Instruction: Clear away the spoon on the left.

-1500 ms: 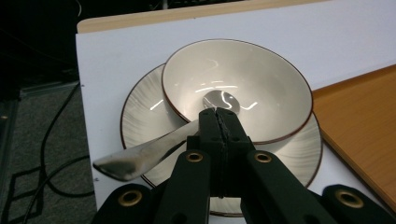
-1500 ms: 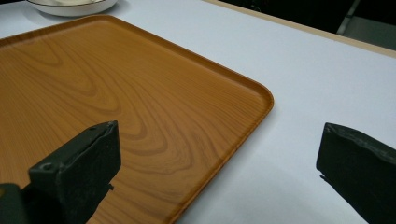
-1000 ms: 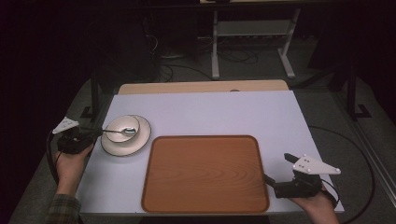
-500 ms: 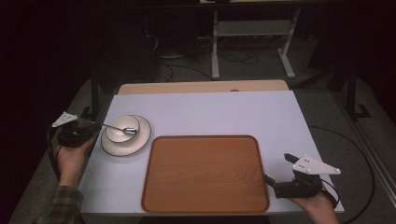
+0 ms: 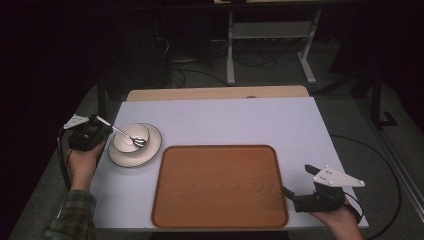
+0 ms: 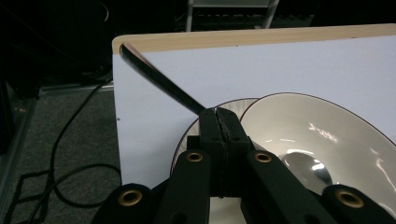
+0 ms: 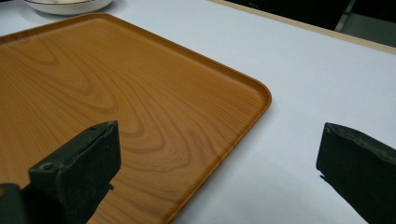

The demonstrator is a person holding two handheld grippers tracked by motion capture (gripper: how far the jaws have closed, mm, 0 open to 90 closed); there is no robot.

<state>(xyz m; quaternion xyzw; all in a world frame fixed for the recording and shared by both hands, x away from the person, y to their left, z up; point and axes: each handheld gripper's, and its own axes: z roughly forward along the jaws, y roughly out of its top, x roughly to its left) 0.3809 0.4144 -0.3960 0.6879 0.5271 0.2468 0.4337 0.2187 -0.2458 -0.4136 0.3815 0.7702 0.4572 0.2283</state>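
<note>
My left tongs are clamped on the spoon handle, its head lying in the bowl; my right tongs gape empty beside the tray.

Setting: lab or recording workroom, dimly lit. Evidence: white-topped bench on grey carpet; metal equipment stand at upper centre of the frame; loose cables across the floor beside it; dark surroundings.
</note>
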